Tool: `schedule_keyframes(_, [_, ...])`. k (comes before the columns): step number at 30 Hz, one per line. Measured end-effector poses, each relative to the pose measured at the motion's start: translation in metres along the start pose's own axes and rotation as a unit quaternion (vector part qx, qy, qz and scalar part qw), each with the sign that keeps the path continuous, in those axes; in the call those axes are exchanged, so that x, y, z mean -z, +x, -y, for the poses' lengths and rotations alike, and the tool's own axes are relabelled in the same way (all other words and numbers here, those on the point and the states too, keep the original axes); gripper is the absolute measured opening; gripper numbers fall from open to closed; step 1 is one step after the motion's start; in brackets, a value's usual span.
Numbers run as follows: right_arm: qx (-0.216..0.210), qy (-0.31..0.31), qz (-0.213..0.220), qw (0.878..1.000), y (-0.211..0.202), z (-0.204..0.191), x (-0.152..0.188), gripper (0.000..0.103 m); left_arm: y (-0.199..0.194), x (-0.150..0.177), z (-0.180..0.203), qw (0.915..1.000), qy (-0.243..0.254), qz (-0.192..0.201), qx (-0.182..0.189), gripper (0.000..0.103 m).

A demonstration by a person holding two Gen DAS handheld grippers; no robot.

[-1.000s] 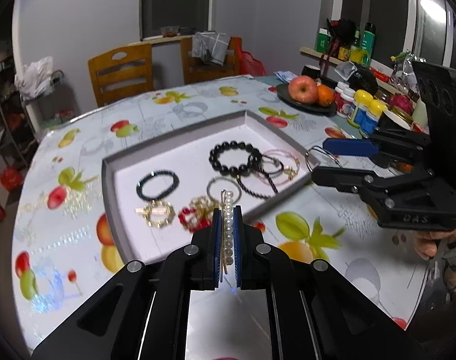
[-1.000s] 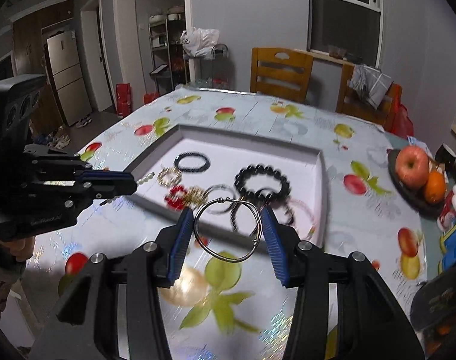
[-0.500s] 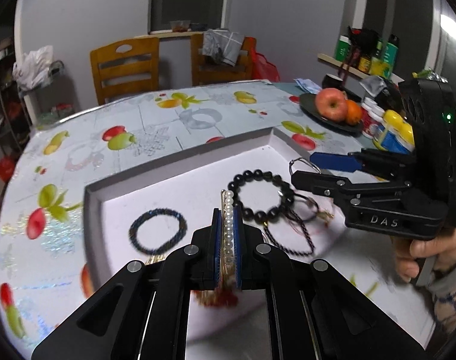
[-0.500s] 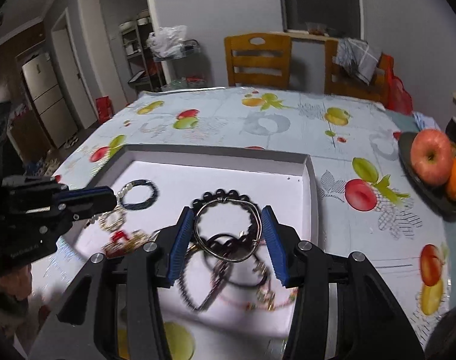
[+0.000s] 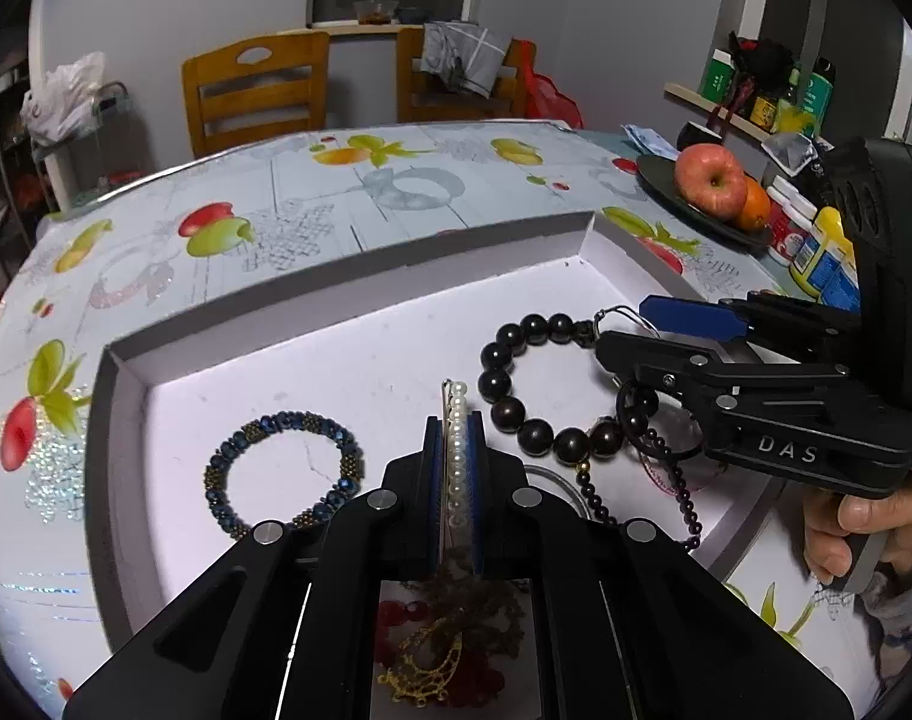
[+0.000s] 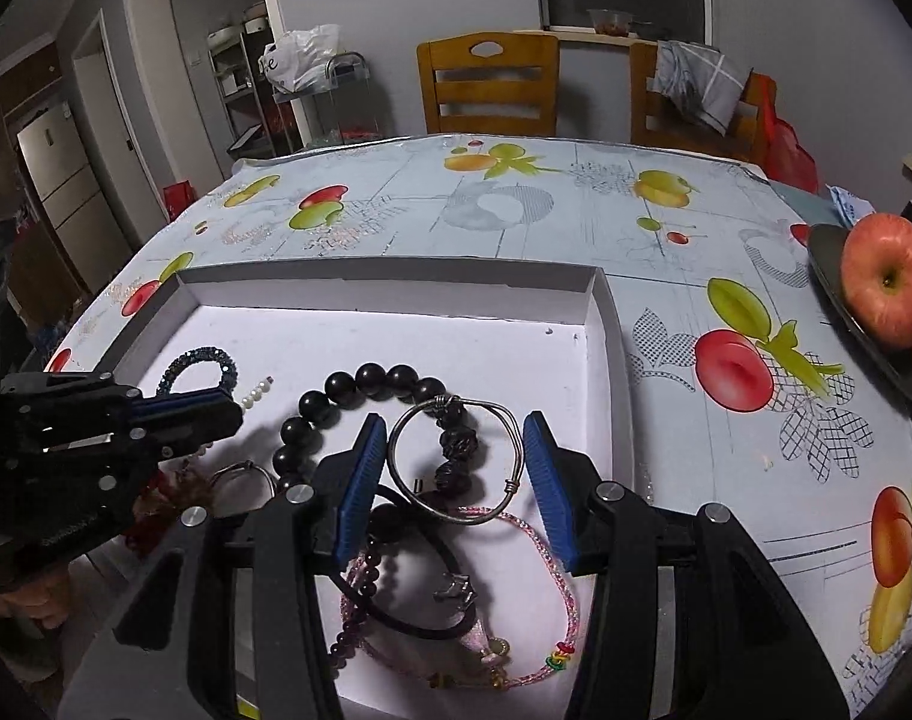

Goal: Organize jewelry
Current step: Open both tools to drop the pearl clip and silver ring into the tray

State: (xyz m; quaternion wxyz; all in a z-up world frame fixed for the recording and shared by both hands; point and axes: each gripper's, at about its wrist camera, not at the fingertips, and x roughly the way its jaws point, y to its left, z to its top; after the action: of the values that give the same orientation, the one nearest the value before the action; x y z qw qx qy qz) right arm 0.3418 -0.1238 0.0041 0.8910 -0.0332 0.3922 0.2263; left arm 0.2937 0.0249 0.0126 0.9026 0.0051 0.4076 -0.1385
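A white tray point(image 5: 348, 276) point(image 6: 396, 285) on the fruit-print table holds several bracelets. My left gripper point(image 5: 454, 438) is shut on a pearl bracelet point(image 5: 456, 420), held on edge above the tray beside a blue bead bracelet point(image 5: 282, 474). My right gripper point(image 6: 456, 456) is shut on a silver wire bangle point(image 6: 456, 459), which its blue pads grip on both sides, above a black bead bracelet point(image 6: 360, 384) point(image 5: 516, 372) and a pink cord bracelet point(image 6: 540, 570). The right gripper also shows in the left wrist view point(image 5: 654, 330), the left one in the right wrist view point(image 6: 216, 408).
A dark plate point(image 5: 678, 198) with an apple point(image 6: 885, 279) and an orange stands at the right. Bottles point(image 5: 822, 246) crowd the right edge. Gold and red jewelry point(image 5: 438, 660) lies under my left gripper. Two wooden chairs point(image 6: 486, 84) stand behind the table.
Both grippers have moved forward from the near table edge to over the tray, still holding the pearl bracelet and the silver bangle, and sit lower over the jewelry.
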Motion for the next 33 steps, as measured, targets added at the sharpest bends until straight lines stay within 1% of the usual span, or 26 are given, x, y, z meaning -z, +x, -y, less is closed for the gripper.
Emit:
schedule_keyframes(3, [-0.003, 0.0, 0.003, 1.0, 0.0, 0.002, 0.001, 0.048, 0.0, 0.002, 0.001, 1.0, 0.002, 0.002, 0.003, 0.008])
schedule_keyframes(5, [-0.012, 0.008, 0.006, 1.0, -0.001, 0.005, 0.001, 0.049, 0.002, 0.005, 0.0, 1.0, -0.002, 0.003, 0.008, 0.013])
schedule_keyframes(6, [-0.015, 0.009, 0.008, 1.0, -0.002, 0.005, 0.001, 0.05, 0.002, 0.005, 0.0, 1.0, -0.003, 0.003, 0.009, 0.017])
schedule_keyframes(7, [-0.017, 0.009, 0.01, 1.0, -0.003, 0.005, 0.001, 0.055, 0.001, 0.006, -0.001, 0.9999, -0.005, 0.005, 0.013, 0.024])
schedule_keyframes(8, [-0.021, 0.007, 0.016, 1.0, -0.006, 0.004, 0.002, 0.06, -0.002, 0.006, -0.001, 0.9998, -0.006, 0.013, 0.015, 0.028])
schedule_keyframes(9, [-0.02, 0.005, 0.021, 1.0, -0.008, 0.003, 0.002, 0.061, -0.005, 0.006, -0.001, 0.9997, -0.006, 0.02, 0.015, 0.034])
schedule_keyframes(11, [-0.018, -0.005, 0.028, 0.999, -0.012, -0.002, 0.002, 0.061, -0.01, 0.006, 0.002, 0.9995, 0.0, 0.029, 0.009, 0.042])
schedule_keyframes(13, [-0.018, -0.011, 0.037, 0.999, -0.016, -0.007, 0.003, 0.061, -0.016, 0.006, 0.005, 0.9991, 0.005, 0.042, 0.004, 0.065])
schedule_keyframes(14, [-0.018, -0.013, 0.041, 0.999, -0.018, -0.008, 0.003, 0.061, -0.019, 0.006, 0.006, 0.9988, 0.007, 0.049, 0.002, 0.068])
schedule_keyframes(16, [-0.015, -0.015, 0.049, 0.999, -0.021, -0.009, 0.003, 0.062, -0.024, 0.006, 0.007, 0.9982, 0.011, 0.059, -0.001, 0.072])
schedule_keyframes(18, [-0.005, -0.022, 0.061, 0.998, -0.025, -0.011, 0.003, 0.067, -0.027, 0.005, 0.007, 0.9977, 0.014, 0.065, -0.012, 0.078])
schedule_keyframes(21, [-0.002, -0.015, 0.071, 0.997, -0.03, -0.008, 0.001, 0.069, -0.03, 0.004, 0.005, 0.9974, 0.013, 0.069, -0.016, 0.078])
schedule_keyframes(23, [-0.007, -0.009, 0.081, 0.997, -0.035, -0.004, 0.001, 0.075, -0.034, 0.002, 0.002, 0.9974, 0.007, 0.071, -0.015, 0.079])
schedule_keyframes(27, [-0.013, 0.013, 0.081, 0.997, -0.045, 0.003, 0.001, 0.075, -0.053, -0.001, 0.0, 0.9964, 0.002, 0.081, -0.027, 0.086])
schedule_keyframes(30, [-0.01, 0.01, 0.09, 0.996, -0.061, 0.0, 0.001, 0.077, -0.07, 0.003, 0.002, 0.9951, 0.006, 0.091, -0.037, 0.089])
schedule_keyframes(33, [-0.01, 0.003, 0.101, 0.995, -0.077, -0.006, 0.004, 0.083, -0.084, 0.011, 0.003, 0.994, 0.003, 0.099, -0.045, 0.091])
